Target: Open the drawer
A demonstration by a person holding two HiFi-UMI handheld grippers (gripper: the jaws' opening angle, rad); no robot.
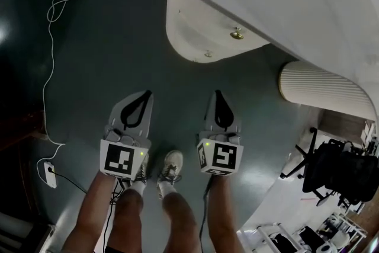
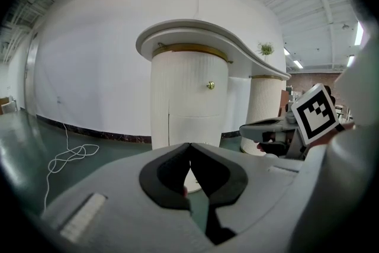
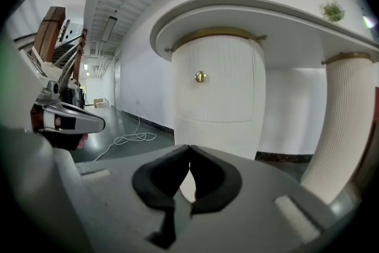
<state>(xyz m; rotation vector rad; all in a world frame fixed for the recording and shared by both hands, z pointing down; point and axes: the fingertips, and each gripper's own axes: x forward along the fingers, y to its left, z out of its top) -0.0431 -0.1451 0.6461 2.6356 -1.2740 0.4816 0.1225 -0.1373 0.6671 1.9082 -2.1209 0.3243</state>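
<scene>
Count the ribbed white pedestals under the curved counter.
2. One pedestal stands at centre, bearing the brass knob; the other pedestal stands to its right. More may be hidden beyond the counter.

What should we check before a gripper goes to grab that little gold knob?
1. Gold knob in view: ok, both gripper views show it.
2. Drawer shut: ok, front looks flush.
3. Left hand-held gripper open for the knob: not ok, jaws together, empty.
4. Right hand-held gripper open: not ok, jaws together, empty.
5. Gripper at the knob: not ok, both well short of it.
6. White cable out of the way: ok, it lies off to the left.
</scene>
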